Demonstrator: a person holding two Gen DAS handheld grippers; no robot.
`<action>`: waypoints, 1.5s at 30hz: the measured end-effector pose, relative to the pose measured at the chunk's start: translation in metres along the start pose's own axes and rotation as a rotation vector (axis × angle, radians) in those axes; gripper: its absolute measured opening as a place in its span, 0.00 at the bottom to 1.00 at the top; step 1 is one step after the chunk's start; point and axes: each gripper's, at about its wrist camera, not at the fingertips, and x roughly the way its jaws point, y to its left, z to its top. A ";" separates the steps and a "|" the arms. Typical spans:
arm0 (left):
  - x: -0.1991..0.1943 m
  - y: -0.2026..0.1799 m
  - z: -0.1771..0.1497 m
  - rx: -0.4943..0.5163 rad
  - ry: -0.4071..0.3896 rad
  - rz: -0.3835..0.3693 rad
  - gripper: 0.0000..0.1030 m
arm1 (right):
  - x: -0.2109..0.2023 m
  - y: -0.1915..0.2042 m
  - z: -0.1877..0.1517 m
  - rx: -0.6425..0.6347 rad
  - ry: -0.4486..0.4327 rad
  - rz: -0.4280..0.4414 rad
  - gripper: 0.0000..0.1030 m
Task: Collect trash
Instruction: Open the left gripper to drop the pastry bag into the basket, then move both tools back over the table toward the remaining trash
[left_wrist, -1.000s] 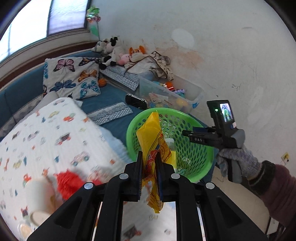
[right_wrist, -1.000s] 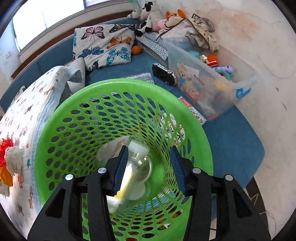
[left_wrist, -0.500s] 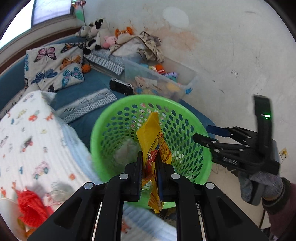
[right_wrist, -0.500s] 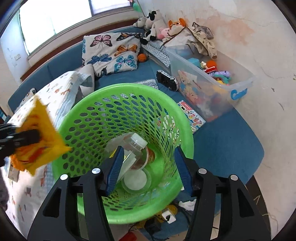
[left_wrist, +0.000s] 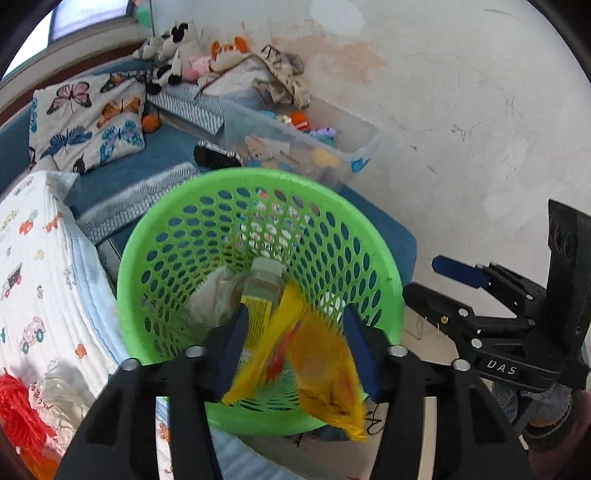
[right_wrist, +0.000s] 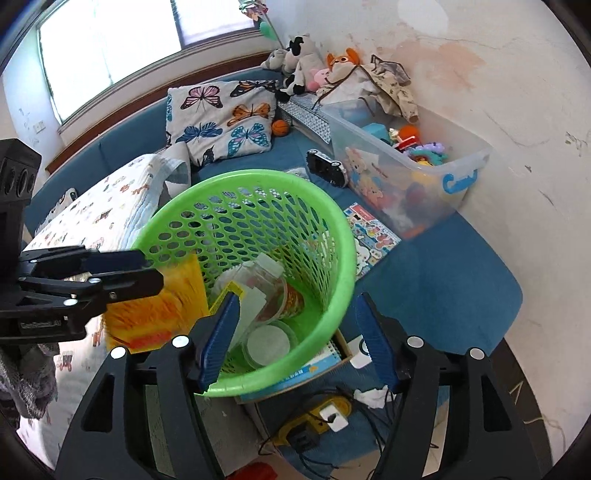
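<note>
A green perforated basket (left_wrist: 207, 206) stands by the bed, also in the right wrist view (right_wrist: 332, 225). It holds a clear plastic bottle (left_wrist: 264, 284), crumpled paper (left_wrist: 216, 295) and a round lid (right_wrist: 267, 341). My left gripper (left_wrist: 295, 343) is open just above the basket's near rim. A yellow snack wrapper (left_wrist: 321, 365), blurred, hangs loose between its fingers and is falling; it also shows in the right wrist view (right_wrist: 159, 310). My right gripper (right_wrist: 295, 332) is open and empty over the basket's right side.
A bed with a printed quilt (left_wrist: 33, 266) is left of the basket. A clear toy bin (right_wrist: 410, 173) sits against the wall. Butterfly pillow (right_wrist: 218, 114), plush toys (right_wrist: 306, 66), a sticker sheet (right_wrist: 373, 236). Cables and a power strip (right_wrist: 321, 417) lie on the floor.
My left gripper opened and let go of the yellow wrapper, which drops toward the basket. The right gripper drew back and up from the basket, leaving the bottle inside.
</note>
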 end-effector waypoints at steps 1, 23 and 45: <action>-0.003 0.000 -0.001 -0.001 -0.007 -0.008 0.50 | -0.001 0.000 -0.001 0.003 -0.003 0.000 0.64; -0.138 0.043 -0.082 -0.096 -0.210 0.170 0.54 | -0.035 0.068 -0.008 -0.072 -0.070 0.128 0.78; -0.224 0.129 -0.183 -0.377 -0.294 0.402 0.67 | -0.003 0.184 -0.009 -0.253 -0.005 0.317 0.80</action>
